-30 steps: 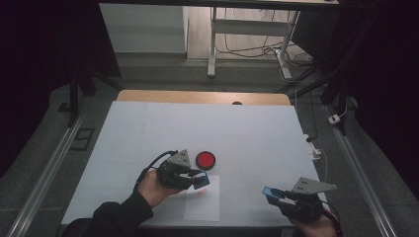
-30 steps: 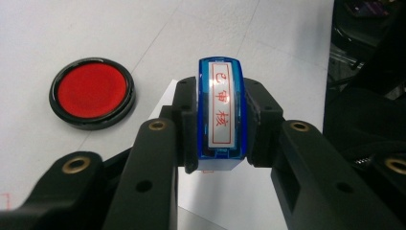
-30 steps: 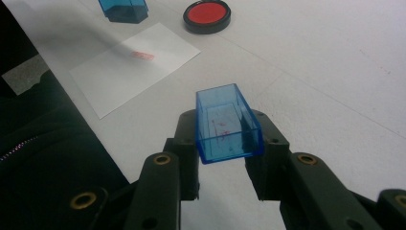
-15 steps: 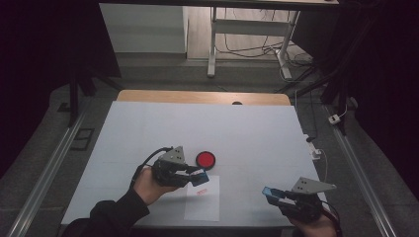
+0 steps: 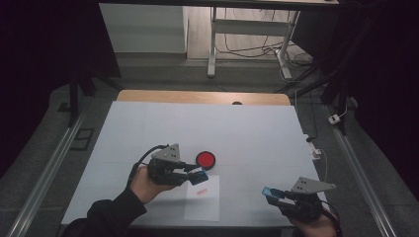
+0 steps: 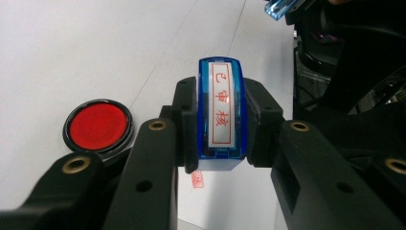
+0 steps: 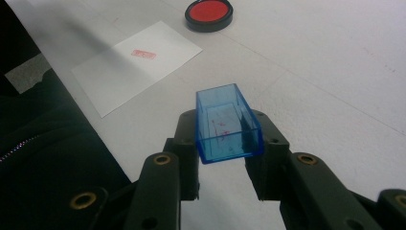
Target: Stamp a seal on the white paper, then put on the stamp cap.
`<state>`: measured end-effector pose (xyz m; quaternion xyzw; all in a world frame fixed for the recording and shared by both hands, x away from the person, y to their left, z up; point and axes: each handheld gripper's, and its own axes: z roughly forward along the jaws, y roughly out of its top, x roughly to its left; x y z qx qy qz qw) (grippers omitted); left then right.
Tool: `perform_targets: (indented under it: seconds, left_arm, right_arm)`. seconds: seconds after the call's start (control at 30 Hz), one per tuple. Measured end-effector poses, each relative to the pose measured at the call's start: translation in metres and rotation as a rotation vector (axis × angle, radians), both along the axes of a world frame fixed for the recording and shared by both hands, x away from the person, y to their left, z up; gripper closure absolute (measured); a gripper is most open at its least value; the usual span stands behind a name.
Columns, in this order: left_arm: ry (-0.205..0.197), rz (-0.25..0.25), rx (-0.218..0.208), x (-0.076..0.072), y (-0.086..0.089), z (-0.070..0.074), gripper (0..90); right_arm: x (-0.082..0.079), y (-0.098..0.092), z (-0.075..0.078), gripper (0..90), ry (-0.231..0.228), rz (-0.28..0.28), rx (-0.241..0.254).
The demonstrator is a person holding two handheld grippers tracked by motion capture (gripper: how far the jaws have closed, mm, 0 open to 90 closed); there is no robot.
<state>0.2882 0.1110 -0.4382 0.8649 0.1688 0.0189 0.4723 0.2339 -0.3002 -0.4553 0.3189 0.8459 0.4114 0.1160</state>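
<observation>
Stamp (image 6: 221, 112): blue translucent rectangular body, white face with three red characters inside a red border, face turned toward the left gripper view's camera. It sits above the near part of the table (image 5: 247, 123), over the top edge of the white paper sheet (image 5: 203, 202), just beside the round red ink pad (image 5: 205, 159) in its black rim. Left gripper (image 5: 195, 174) is clamped on the stamp, jaws pressing both long sides, nothing slack. One red rectangular imprint (image 7: 143, 54) is on the paper, near its top edge. Right gripper (image 7: 229, 139) is closed on the stamp's cap (image 7: 227, 124): clear blue open-topped box, faint red ink smears inside, open side up. It is held low over the table's near right corner, well apart from the paper and ink pad.
</observation>
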Motion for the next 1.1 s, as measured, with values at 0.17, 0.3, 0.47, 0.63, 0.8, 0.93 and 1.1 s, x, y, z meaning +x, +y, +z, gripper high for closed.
perform_targets:
  seconds: [0.17, 0.3, 0.47, 0.63, 0.8, 0.93, 1.1]
  left_arm:
    - [0.000, -0.006, -0.005, 0.000, 0.001, 0.001, 70.1]
    - [0.000, -0.015, -0.007, 0.000, 0.000, 0.001, 70.1]
    - [0.001, -0.017, -0.006, 0.000, 0.000, -0.001, 70.1]
    - [-0.005, -0.024, -0.004, -0.001, -0.001, -0.001, 70.1]
    - [-0.008, -0.028, -0.005, -0.001, -0.001, -0.001, 70.1]
    - [-0.005, -0.031, -0.007, -0.001, -0.002, -0.002, 70.1]
    - [-0.011, -0.043, 0.003, -0.001, -0.005, -0.004, 70.1]
  right_arm:
    - [0.001, 0.000, -0.001, 68.6, 0.012, 0.006, 0.006]
    - [0.001, 0.000, 0.000, 68.6, 0.015, 0.009, 0.009]
    - [0.002, -0.001, 0.000, 68.6, 0.015, 0.016, 0.020]
    - [0.001, 0.001, 0.002, 68.6, 0.007, 0.027, 0.031]
    - [0.002, 0.007, 0.003, 68.7, -0.006, 0.041, 0.036]
    - [0.004, 0.011, 0.004, 68.6, -0.012, 0.048, 0.042]
    - [0.007, 0.016, 0.004, 68.6, -0.013, 0.073, 0.046]
